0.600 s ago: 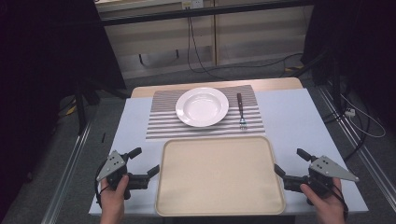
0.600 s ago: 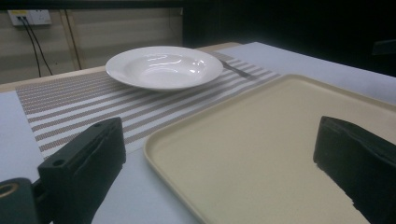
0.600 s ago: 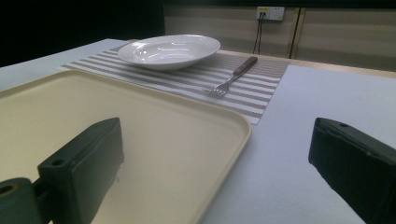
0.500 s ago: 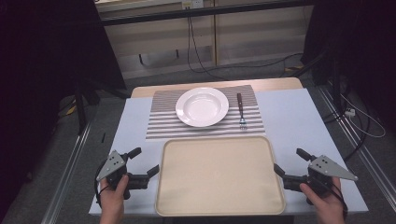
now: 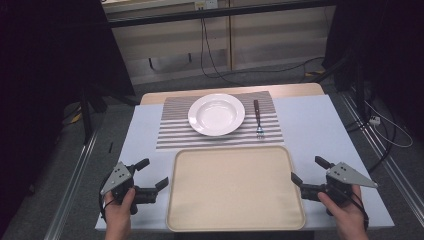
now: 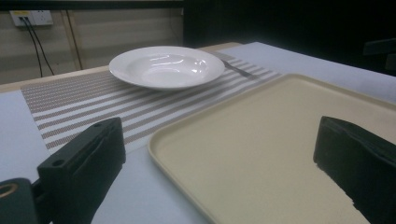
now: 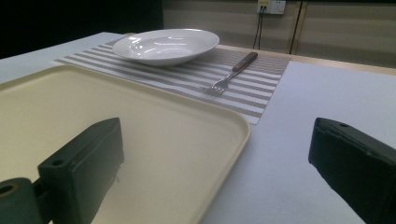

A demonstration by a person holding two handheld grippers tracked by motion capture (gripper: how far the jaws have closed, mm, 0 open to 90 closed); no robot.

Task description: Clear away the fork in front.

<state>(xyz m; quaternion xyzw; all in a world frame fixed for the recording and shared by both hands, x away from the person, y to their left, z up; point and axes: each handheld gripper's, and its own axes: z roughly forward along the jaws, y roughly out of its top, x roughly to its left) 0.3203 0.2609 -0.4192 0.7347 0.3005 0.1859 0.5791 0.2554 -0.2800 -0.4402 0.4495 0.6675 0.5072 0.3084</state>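
High view looking down from above the near table edge, both gripper views sitting low and close, facing forward, sharing tray (image 5: 235, 187) and plate (image 6: 166, 65).

glossy white plate (image 5: 216, 114), matt tray (image 5: 235, 187)

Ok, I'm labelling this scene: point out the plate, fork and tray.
plate (image 5: 216, 114), high view, centre of bowl
fork (image 5: 257, 118), high view, mid-shaft
tray (image 5: 235, 186), high view, bare middle
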